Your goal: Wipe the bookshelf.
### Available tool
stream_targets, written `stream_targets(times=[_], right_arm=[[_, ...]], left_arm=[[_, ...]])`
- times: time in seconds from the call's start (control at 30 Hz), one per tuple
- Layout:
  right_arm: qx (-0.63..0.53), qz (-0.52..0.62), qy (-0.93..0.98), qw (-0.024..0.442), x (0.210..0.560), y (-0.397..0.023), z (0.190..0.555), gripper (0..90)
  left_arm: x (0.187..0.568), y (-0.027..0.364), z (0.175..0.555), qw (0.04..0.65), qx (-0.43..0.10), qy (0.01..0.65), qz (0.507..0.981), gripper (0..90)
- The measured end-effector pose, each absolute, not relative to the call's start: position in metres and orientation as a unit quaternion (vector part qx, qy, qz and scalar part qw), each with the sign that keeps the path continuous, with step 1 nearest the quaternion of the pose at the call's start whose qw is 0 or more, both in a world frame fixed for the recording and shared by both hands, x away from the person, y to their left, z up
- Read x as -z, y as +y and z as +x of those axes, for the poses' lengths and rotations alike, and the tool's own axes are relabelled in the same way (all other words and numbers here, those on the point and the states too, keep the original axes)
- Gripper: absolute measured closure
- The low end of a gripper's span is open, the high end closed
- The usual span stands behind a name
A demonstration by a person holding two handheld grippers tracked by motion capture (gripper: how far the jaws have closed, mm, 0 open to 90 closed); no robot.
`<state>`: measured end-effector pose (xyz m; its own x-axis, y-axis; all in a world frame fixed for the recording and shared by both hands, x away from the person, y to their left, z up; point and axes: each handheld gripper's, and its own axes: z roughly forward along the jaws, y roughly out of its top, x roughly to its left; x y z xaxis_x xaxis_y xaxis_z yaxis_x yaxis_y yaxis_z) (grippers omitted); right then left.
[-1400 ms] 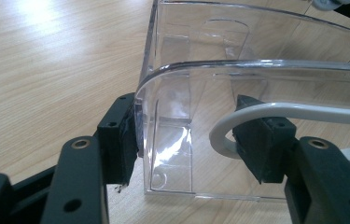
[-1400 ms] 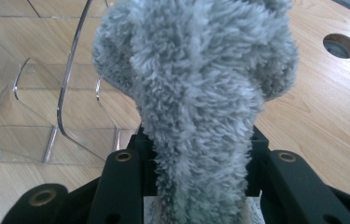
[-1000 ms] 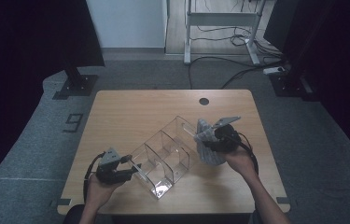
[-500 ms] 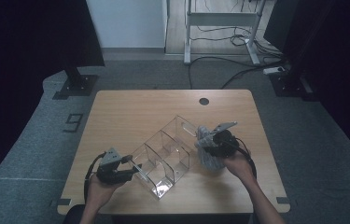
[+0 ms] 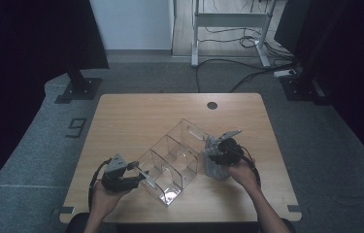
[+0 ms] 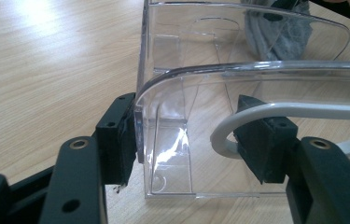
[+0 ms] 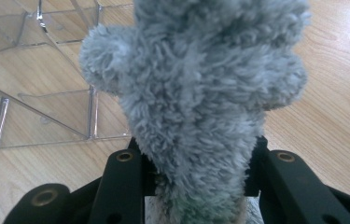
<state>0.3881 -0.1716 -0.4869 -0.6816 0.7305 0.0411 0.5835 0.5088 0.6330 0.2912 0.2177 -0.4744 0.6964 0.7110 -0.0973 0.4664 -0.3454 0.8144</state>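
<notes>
I see the left hand-held gripper (image 5: pixel 138 175) at the near left part of the bench (image 5: pixel 136 116). In the left gripper view its jaws straddle the end wall of the clear acrylic organizer (image 6: pixel 238 93): one pad presses on the outer face of the wall, the other sits inside the compartment, beside a white curved piece (image 6: pixel 284 112) that I cannot identify. I read this as the jaws clamped on the organizer's wall.

In the high view the clear acrylic organizer (image 5: pixel 174 162) lies diagonally across the middle of the bench, its partitions dividing it into several compartments. Its near end is at the left hand-held gripper; its far end points toward the round hole (image 5: pixel 212 105) in the bench.

The right hand-held gripper (image 5: pixel 213 162) is just beside the organizer's right side wall. In the right gripper view its jaws are closed on a grey fluffy cloth (image 7: pixel 196 107), which bulges out above the pads. The cloth (image 5: pixel 213 165) hangs down to the bench surface, close against the organizer's outer wall; I cannot tell whether it touches that wall.
</notes>
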Motion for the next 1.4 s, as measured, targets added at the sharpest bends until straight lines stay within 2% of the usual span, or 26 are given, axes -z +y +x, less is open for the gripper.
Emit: stream_targets(times=[0.23, 0.43, 0.97, 1.4], right_arm=[[-0.307, 0.382, 0.864, 0.116, 0.496, -0.170, 0.390, 62.2], [-0.281, 0.381, 0.874, 0.111, 0.519, -0.167, 0.392, 62.4], [-0.281, 0.382, 0.873, 0.110, 0.517, -0.168, 0.391, 62.0], [-0.306, 0.373, 0.869, 0.110, 0.491, -0.185, 0.368, 62.3]], left_arm=[[0.475, 0.217, 0.291, 0.442, -0.139, 0.364, 0.808, 41.3], [0.475, 0.217, 0.291, 0.443, -0.139, 0.363, 0.808, 41.2], [0.477, 0.218, 0.292, 0.451, -0.134, 0.360, 0.805, 39.7], [0.475, 0.224, 0.290, 0.455, -0.139, 0.349, 0.807, 36.7]])
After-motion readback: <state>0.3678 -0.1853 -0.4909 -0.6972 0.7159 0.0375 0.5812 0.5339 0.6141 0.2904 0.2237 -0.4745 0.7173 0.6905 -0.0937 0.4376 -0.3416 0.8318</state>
